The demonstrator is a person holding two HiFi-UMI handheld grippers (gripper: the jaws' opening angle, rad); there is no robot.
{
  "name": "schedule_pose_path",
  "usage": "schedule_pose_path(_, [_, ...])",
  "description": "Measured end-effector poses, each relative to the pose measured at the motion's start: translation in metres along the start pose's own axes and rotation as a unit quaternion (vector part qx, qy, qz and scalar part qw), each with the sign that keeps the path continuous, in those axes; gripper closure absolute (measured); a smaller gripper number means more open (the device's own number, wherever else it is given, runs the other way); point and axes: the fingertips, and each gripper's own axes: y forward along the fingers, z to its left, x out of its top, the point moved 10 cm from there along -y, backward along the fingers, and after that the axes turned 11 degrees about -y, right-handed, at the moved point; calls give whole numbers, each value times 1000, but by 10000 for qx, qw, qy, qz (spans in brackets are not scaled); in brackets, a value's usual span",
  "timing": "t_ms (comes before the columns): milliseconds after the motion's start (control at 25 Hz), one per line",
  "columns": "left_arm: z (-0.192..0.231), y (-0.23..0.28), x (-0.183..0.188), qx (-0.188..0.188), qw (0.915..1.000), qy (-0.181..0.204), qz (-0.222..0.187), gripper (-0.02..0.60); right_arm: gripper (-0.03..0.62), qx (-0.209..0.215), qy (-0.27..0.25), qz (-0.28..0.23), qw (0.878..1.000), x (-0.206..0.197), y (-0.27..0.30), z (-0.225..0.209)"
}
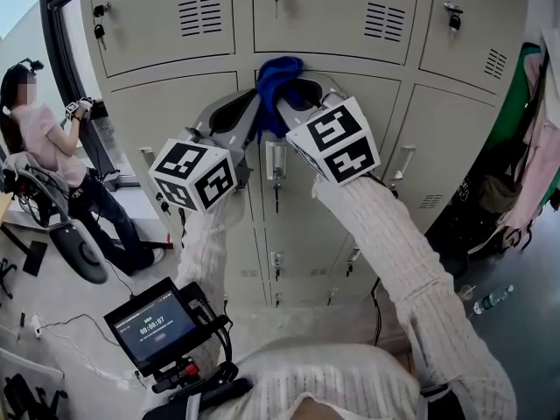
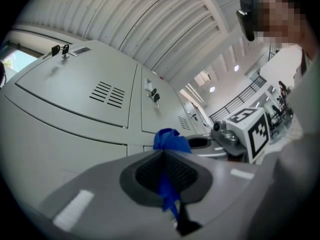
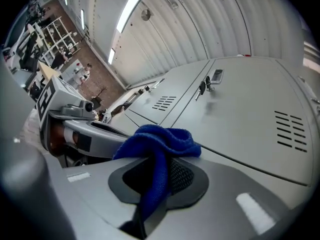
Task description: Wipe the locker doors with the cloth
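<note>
A blue cloth point(image 1: 275, 87) is bunched up against the grey locker doors point(image 1: 175, 112), at the seam between two rows. My left gripper point(image 1: 256, 105) comes at it from the lower left and is shut on it; in the left gripper view a strand of the cloth point(image 2: 170, 140) runs down between the pads of that gripper point(image 2: 164, 156). My right gripper point(image 1: 293, 88) reaches in from the lower right, also shut on the cloth. In the right gripper view the cloth point(image 3: 159, 140) drapes over the tips of that gripper point(image 3: 159, 160). The two grippers' tips nearly touch.
A key hangs in a lock point(image 1: 276, 178) just below the grippers. A seated person point(image 1: 44, 138) is at the left by a dark door frame. Clothes point(image 1: 535, 147) hang at the right; a bottle point(image 1: 493, 299) lies on the floor. A small monitor point(image 1: 153, 326) sits near my body.
</note>
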Motion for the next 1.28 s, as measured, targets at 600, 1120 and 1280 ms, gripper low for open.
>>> schedule_pose_path(600, [5,-1,-30,51,9995,-162,260,575,539,176,419,-130,9989,-20,-3,14])
schedule_pose_path(1120, [9,-23,-84,13,9944,-463,949,575,539,536,685,267,9959,-61,-12,58])
schedule_pose_path(1280, [7,-29,-101,7,9917,-670,1101,575,540,525,779,323,9951,-72,-15,69])
